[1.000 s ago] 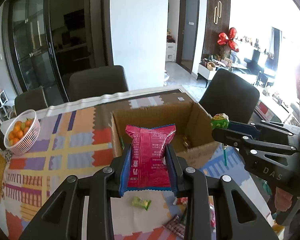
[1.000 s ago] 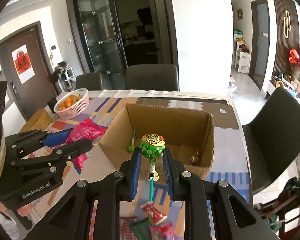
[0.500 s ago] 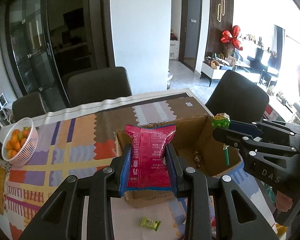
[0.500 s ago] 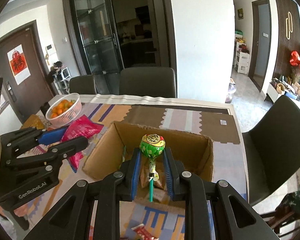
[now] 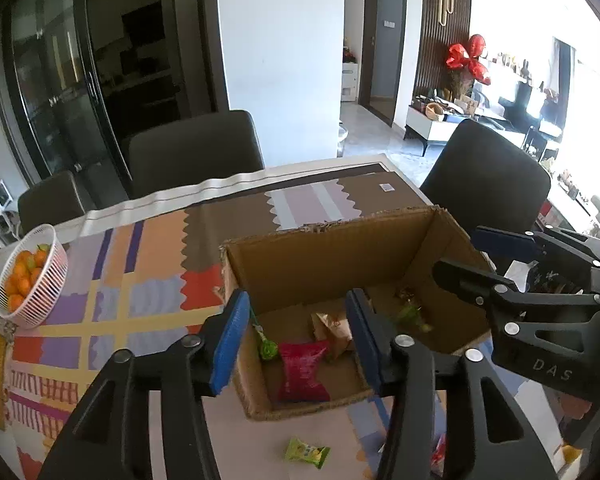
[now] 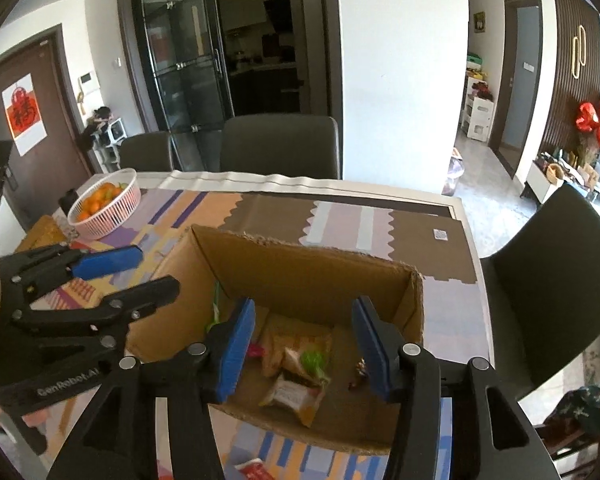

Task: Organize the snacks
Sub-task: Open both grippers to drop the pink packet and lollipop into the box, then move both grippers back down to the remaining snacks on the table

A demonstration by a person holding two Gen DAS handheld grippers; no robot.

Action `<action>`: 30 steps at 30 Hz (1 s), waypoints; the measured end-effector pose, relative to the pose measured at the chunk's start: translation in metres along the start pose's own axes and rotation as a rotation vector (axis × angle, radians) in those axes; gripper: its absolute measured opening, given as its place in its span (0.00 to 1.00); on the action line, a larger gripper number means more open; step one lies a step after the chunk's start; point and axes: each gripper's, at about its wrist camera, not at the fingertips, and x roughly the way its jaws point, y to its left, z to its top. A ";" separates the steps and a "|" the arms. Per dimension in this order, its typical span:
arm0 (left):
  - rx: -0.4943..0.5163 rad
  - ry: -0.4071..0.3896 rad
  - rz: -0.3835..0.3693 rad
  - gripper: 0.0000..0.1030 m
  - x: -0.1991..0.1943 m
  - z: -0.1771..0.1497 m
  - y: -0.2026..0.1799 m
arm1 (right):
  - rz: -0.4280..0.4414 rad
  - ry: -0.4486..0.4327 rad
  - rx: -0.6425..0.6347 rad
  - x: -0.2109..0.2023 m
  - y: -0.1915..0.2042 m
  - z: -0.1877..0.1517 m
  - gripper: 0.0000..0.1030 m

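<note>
An open cardboard box (image 5: pixel 340 248) (image 6: pixel 300 276) stands on the patterned tablecloth. My left gripper (image 5: pixel 298 334) is open and empty above the box's near left part. The red snack packet (image 5: pixel 302 372) lies on the box floor below it, beside a green lollipop (image 5: pixel 267 347) and a tan packet (image 5: pixel 332 330). My right gripper (image 6: pixel 304 344) is open and empty over the box. A blurred green lollipop (image 6: pixel 314 360) lies on tan packets (image 6: pixel 292 394) below it; it also shows in the left wrist view (image 5: pixel 410 314).
A white basket of oranges (image 5: pixel 30 280) (image 6: pixel 104 204) stands at the table's far left. A green candy (image 5: pixel 307 452) and other wrapped snacks (image 6: pixel 254 470) lie on the cloth in front of the box. Dark chairs (image 6: pixel 280 146) (image 5: pixel 486 172) stand around the table.
Both grippers moved over the box and opened. The red packet dropped from the left gripper and the green lollipop from the right; both now lie in the box.
</note>
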 end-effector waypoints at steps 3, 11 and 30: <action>0.020 -0.027 0.015 0.53 -0.015 -0.008 -0.004 | -0.003 -0.007 -0.006 -0.009 0.002 -0.009 0.50; 0.041 -0.094 0.037 0.56 -0.064 -0.036 -0.017 | 0.017 -0.021 -0.029 -0.040 0.015 -0.030 0.53; 0.018 -0.100 0.006 0.62 -0.116 -0.123 -0.055 | 0.011 -0.021 -0.052 -0.103 0.028 -0.114 0.53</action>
